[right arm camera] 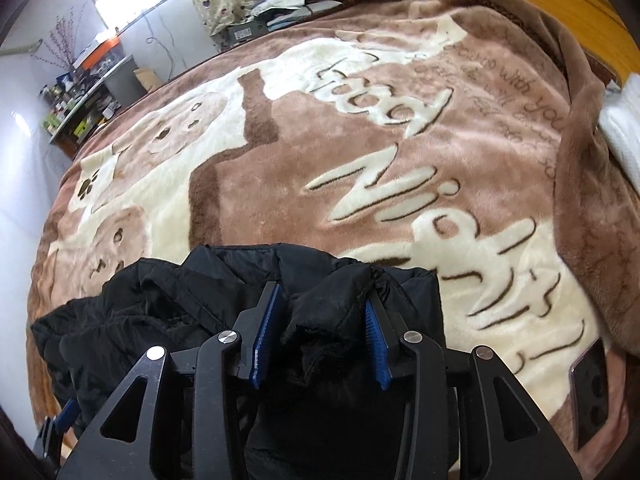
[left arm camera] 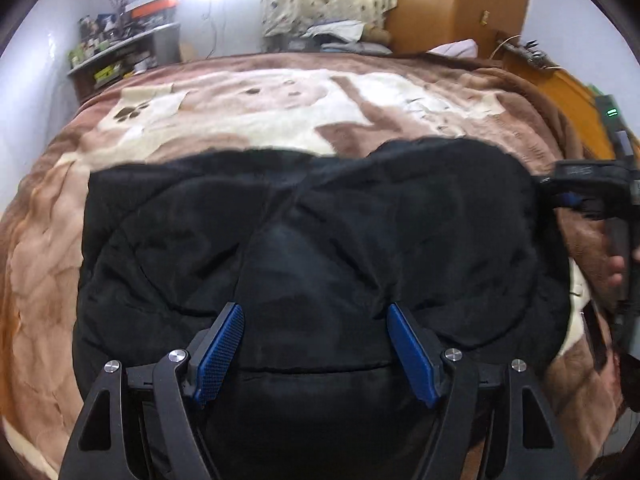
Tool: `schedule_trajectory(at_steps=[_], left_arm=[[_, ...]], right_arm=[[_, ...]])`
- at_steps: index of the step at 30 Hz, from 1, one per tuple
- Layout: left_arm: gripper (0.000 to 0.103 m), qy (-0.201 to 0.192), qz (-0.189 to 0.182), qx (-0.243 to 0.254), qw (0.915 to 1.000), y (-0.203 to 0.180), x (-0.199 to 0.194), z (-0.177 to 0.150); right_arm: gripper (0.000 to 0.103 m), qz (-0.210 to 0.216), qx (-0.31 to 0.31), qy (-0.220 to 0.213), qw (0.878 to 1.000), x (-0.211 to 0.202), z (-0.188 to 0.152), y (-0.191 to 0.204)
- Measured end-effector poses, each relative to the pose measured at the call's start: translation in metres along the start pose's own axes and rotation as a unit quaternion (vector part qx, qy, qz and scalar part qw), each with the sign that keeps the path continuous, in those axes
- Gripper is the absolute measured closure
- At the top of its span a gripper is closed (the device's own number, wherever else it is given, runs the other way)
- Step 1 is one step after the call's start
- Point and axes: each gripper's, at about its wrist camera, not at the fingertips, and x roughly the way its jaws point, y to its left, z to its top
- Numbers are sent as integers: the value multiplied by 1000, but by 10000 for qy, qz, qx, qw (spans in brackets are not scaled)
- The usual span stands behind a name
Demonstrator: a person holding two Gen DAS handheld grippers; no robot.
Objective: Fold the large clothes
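A black padded jacket (left arm camera: 320,232) lies spread on the brown and cream blanket (left arm camera: 248,112) of the bed. My left gripper (left arm camera: 316,316) is open, its blue pads (left arm camera: 222,344) hovering over the jacket's near part with nothing between them. My right gripper (right arm camera: 322,316) shows at the jacket's right edge in the left wrist view (left arm camera: 576,196). In the right wrist view its jaws stand partly apart with a bunched fold of the black jacket (right arm camera: 320,320) between the blue pads (right arm camera: 264,328); the fabric seems pinched.
The blanket (right arm camera: 360,140) reads "Good Night". A phone (right arm camera: 590,384) lies on it at the right. A white pillow (right arm camera: 620,136) and wooden bed frame (right arm camera: 580,8) are at the far right. A cluttered shelf (left arm camera: 116,48) stands at the back left, a wooden wardrobe (left arm camera: 452,4) behind.
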Motion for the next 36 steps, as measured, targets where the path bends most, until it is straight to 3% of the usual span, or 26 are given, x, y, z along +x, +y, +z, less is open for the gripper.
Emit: schedule_trajectory(at_steps=[1,4,7,11,13,17,20,23,30,33,36], left_arm=[[29,-20,18,-10,10000,0,1,-1],[27,44,176,-30,9998,3,7,-2],[27,104,89,-231,9996,13,10,-2],[27,15,242,-247,9994,15,13,0],[27,28,229,-324,9992,18,17,0],[27,-16,269,-341,9991,20,19,1],[26,-84,360,-262,9990,19,19,1],[26,-126,425,-210,9988,18,19,0],[24,71,360,-413,9985,34,33,10],[24,156,346,-483,9981,42,43,14],[24,204,321,-596,9975,48,53,17]], right_arm=[[57,-88,-123,-74,9999,-3,0,2],[32,-706,-783,-701,9920,-22,0,13],[32,-743,-1340,-1070,9824,-45,-11,21],[32,-430,-2290,-1534,9603,-73,-53,43],[32,-257,-2448,-1635,9553,-79,-70,49],[32,600,-2406,-1157,9618,-66,-86,56],[32,551,-2623,-858,9596,-40,-95,68],[32,587,-2496,-452,9655,-12,-90,73],[27,235,-2266,-73,9737,33,-67,82],[25,367,-1851,205,9818,51,-54,74],[22,241,-1980,324,9794,65,-52,78]])
